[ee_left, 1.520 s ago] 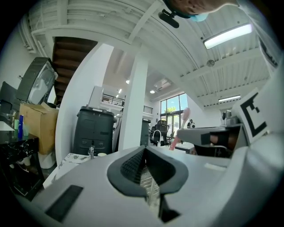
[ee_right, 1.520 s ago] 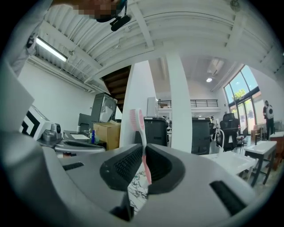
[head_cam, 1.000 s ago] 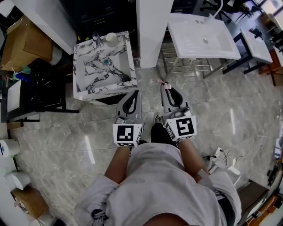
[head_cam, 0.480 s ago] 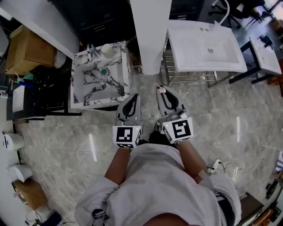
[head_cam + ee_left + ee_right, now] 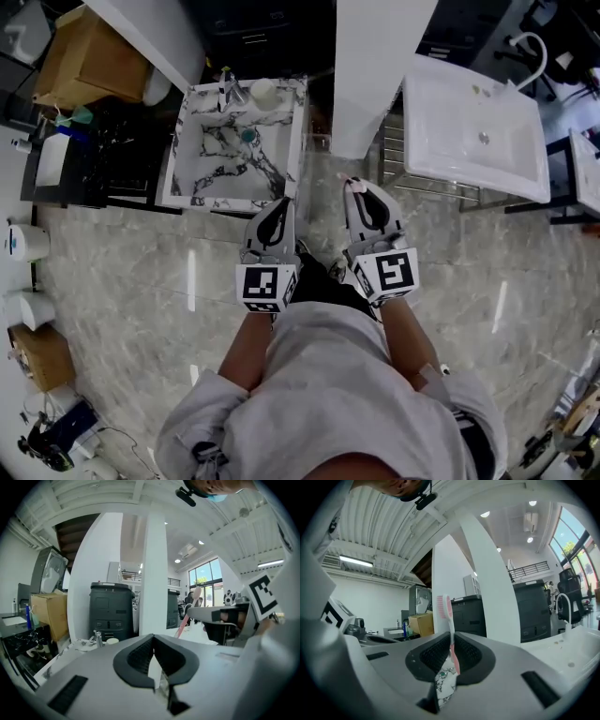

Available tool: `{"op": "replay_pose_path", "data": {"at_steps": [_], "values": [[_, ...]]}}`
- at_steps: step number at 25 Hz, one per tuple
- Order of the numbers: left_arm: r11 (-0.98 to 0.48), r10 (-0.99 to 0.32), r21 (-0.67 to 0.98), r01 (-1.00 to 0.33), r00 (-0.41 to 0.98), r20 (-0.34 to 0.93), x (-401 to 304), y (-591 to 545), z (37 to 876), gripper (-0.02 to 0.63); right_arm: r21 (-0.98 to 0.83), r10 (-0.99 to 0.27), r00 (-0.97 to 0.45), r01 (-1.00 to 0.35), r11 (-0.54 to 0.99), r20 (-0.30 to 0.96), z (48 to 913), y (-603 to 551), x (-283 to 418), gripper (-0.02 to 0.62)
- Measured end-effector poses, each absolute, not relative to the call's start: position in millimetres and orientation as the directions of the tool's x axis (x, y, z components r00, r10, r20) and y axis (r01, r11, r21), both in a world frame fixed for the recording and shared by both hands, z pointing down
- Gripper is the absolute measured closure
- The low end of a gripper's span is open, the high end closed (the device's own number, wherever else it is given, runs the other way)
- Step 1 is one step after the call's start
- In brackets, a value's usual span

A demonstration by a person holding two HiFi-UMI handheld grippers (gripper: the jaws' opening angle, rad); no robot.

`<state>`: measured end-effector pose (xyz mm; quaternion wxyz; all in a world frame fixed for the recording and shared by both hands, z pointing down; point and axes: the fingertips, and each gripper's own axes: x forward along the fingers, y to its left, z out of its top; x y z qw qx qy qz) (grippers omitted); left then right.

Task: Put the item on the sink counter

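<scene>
Pink toothbrush (image 5: 444, 606) is pinched in the right gripper (image 5: 451, 641), its head poking past the tips, while the left gripper (image 5: 153, 639) is pressed together empty, marble sink (image 5: 202, 187) ahead of it.

The toothbrush (image 5: 451, 641) is pink and white. At upper left of the head view, the marble sink (image 5: 234, 169) is white with black veins. The plain sink (image 5: 441, 122) at upper right is white. The floor (image 5: 122, 272) is glossy grey marble. The cubes (image 5: 263, 286) carry black-and-white squares.
</scene>
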<state>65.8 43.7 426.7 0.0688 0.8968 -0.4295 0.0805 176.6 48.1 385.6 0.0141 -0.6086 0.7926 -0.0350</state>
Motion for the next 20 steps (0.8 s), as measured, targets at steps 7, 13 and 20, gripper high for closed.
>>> {"op": "replay_pose_path", "data": {"at_steps": [7,13,20], "values": [[-0.561,-0.798,0.090,-0.823,0.566,0.205,45.9,-8.8,438.3,0.598,-0.057,-0.936,-0.350,-0.936,0.348,0.042,391.1,-11.4,153.5,0.568],[-0.510,-0.827,0.115,-0.852,0.523,0.207,19.3,-65.8,445.3,0.598,-0.051,-0.904,-0.423,-0.906,0.420,0.061,391.0,-71.8,125.1,0.568],[-0.486,-0.837,0.133,-0.864,0.503,0.214,-11.0,-112.2,452.2,0.598,-0.059,-0.880,-0.467,-0.884,0.463,0.088,395.6,-127.8,96.1,0.568]]}}
